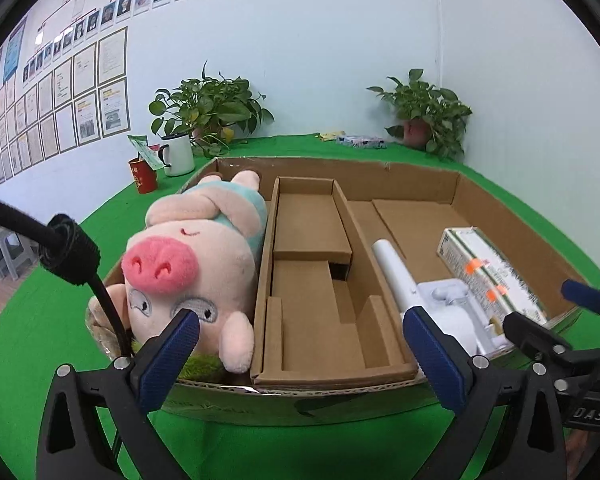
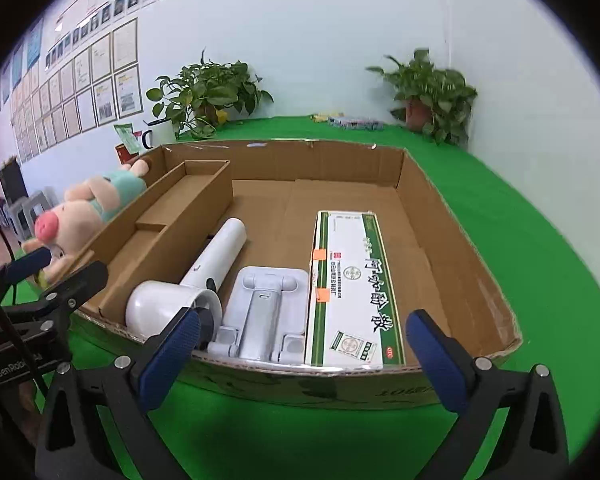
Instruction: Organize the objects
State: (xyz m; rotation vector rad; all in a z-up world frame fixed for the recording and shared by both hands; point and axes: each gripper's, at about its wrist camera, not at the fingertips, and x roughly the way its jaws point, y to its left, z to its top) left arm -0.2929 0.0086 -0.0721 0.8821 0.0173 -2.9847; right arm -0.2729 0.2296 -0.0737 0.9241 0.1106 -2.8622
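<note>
Where plants (image 1: 212, 108) stand, white mug (image 1: 178, 154).

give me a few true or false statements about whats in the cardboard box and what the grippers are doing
1. The pig lies at the left end of the box. True.
2. The right hand-held gripper grips the green-and-white carton. False: its jaws are open and hold nothing.
3. The white stand lies between the fan and the carton. True.
4. The cardboard insert holds the fan. False: the insert is empty; the fan lies beside it.
5. The left hand-held gripper is shut on the pig. False: it is open.
</note>
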